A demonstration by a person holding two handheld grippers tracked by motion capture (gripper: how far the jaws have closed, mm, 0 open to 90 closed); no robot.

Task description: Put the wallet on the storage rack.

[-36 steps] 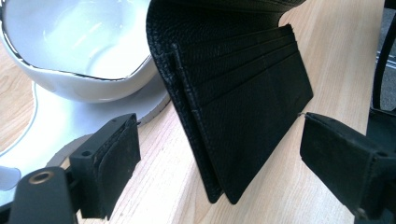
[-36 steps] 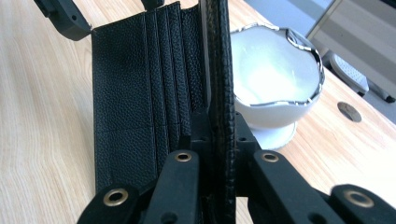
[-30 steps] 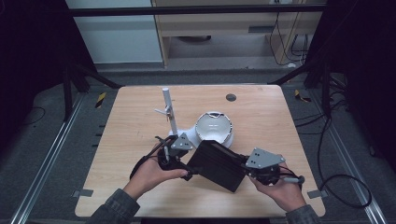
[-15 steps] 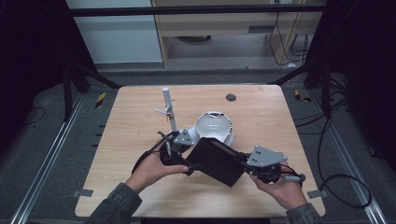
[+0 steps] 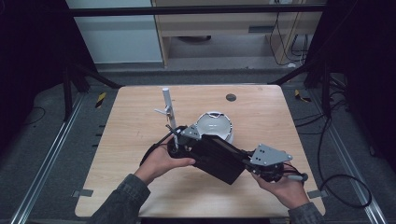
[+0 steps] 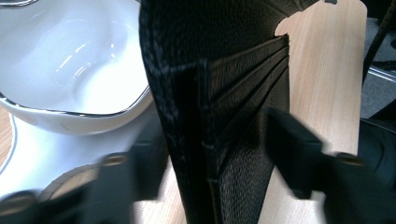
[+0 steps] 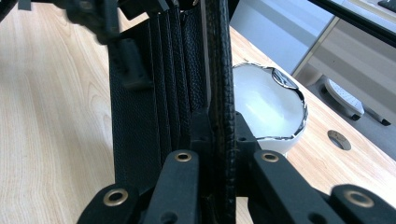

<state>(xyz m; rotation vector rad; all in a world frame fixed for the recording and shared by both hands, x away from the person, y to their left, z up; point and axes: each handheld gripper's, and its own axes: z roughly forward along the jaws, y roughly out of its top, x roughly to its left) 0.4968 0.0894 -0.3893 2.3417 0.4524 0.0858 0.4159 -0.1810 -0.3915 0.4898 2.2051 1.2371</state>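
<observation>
Two grippers meet over a black leather wallet (image 5: 219, 156) that sits near the middle of the wooden table (image 5: 130, 116), tilted from upper left to lower right in the high view. On the left, my left hand (image 5: 159, 161) holds the left gripper (image 5: 180, 142) at the wallet's left end. In the left gripper view its jaws have just been closing, with the wallet (image 6: 224, 107) standing on edge between them; the pads look blurred and just beside the leather, with a gap still showing on each side, so I read them as apart and not pressing. Just behind the wallet, toward the far side, a white bowl (image 5: 215, 125) with a thin dark rim rests on the table, touching or almost touching the wallet's far edge. Far left of the bowl a slim white post (image 5: 168, 108) stands upright. On the right, my right hand (image 5: 285, 189) holds the right gripper (image 5: 268, 163), and in the right gripper view its jaws are clamped tight on one leather flap of the wallet (image 7: 219, 93), card slots showing to the left.
</observation>
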